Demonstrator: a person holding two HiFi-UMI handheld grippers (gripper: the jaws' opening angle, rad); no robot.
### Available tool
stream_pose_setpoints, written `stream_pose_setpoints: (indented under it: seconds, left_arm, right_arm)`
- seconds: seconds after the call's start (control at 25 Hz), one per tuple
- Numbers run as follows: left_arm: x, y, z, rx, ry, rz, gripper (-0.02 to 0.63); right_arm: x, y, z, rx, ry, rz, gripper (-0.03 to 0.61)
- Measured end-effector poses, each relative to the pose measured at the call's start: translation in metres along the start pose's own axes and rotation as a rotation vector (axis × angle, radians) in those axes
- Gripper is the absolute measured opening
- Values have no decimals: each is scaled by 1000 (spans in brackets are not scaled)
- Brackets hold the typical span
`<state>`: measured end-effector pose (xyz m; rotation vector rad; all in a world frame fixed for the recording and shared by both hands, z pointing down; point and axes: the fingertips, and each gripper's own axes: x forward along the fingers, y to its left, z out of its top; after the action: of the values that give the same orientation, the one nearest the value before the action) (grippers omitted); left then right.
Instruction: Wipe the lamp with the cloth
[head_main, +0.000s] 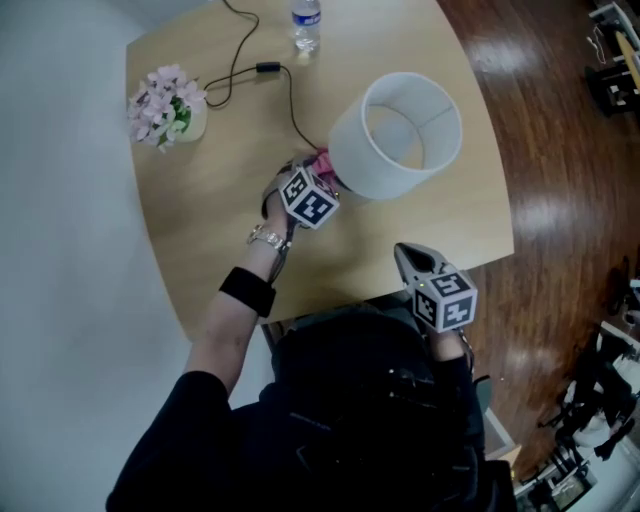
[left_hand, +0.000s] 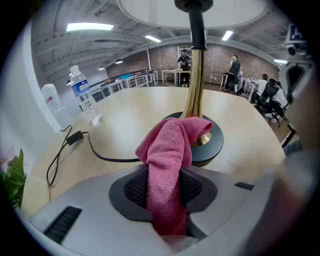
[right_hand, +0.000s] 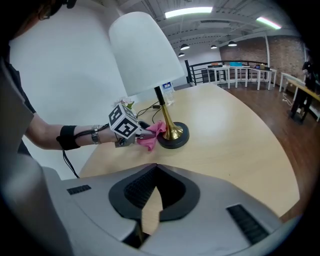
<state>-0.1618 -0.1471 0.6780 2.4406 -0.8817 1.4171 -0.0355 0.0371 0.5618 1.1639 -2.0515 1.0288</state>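
The lamp has a white shade (head_main: 395, 135), a brass stem (left_hand: 194, 85) and a black round base (left_hand: 212, 145). It stands upright on the wooden table (head_main: 420, 240). My left gripper (head_main: 313, 168) is shut on a pink cloth (left_hand: 169, 150), whose free end lies over the near side of the base by the stem's foot. From the right gripper view the left gripper (right_hand: 139, 137) presses the cloth (right_hand: 151, 139) against the left of the base (right_hand: 175, 140). My right gripper (head_main: 404, 254) is shut with nothing in it, over the table's near edge, well short of the lamp.
A black power cord (head_main: 265, 68) runs from the lamp across the far part of the table. A water bottle (head_main: 306, 22) stands at the far edge and a pot of pink flowers (head_main: 165, 105) at the far left corner. Wood floor (head_main: 560, 200) lies to the right.
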Motion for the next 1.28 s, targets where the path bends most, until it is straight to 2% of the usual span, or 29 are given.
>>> stream_pose_setpoints:
  seconds: [0.28, 0.44, 0.48, 0.52, 0.6, 0.72, 0.84, 1.04, 1.28]
  left_arm:
    - [-4, 6, 2, 95, -10, -69, 120]
    - [-19, 44, 8, 90, -24, -41, 119]
    - [-18, 55, 15, 110, -32, -39, 120]
    - [-15, 62, 23, 153, -39, -42, 120]
    - [-2, 66, 42, 288, -39, -78, 120]
    - [18, 46, 58, 499, -15, -192, 120]
    - [28, 25, 62, 612, -8, -269, 118]
    - [18, 25, 53, 634, -6, -245, 118]
    - [-10, 9, 30, 529, -14, -176, 118]
  right_arm:
    - [4, 12, 7, 3, 5, -53, 9]
    - [4, 12, 9, 13, 11, -65, 9]
    - [5, 10, 9, 19, 13, -71, 9]
    - [5, 8, 9, 25, 16, -76, 9]
    - [7, 6, 9, 35, 21, -82, 9]
    - [8, 9, 8, 34, 27, -86, 9]
    - [7, 8, 6, 38, 29, -92, 9]
    - [7, 0, 7, 52, 9, -97, 9]
    - [11, 7, 12, 19, -1, -57, 9]
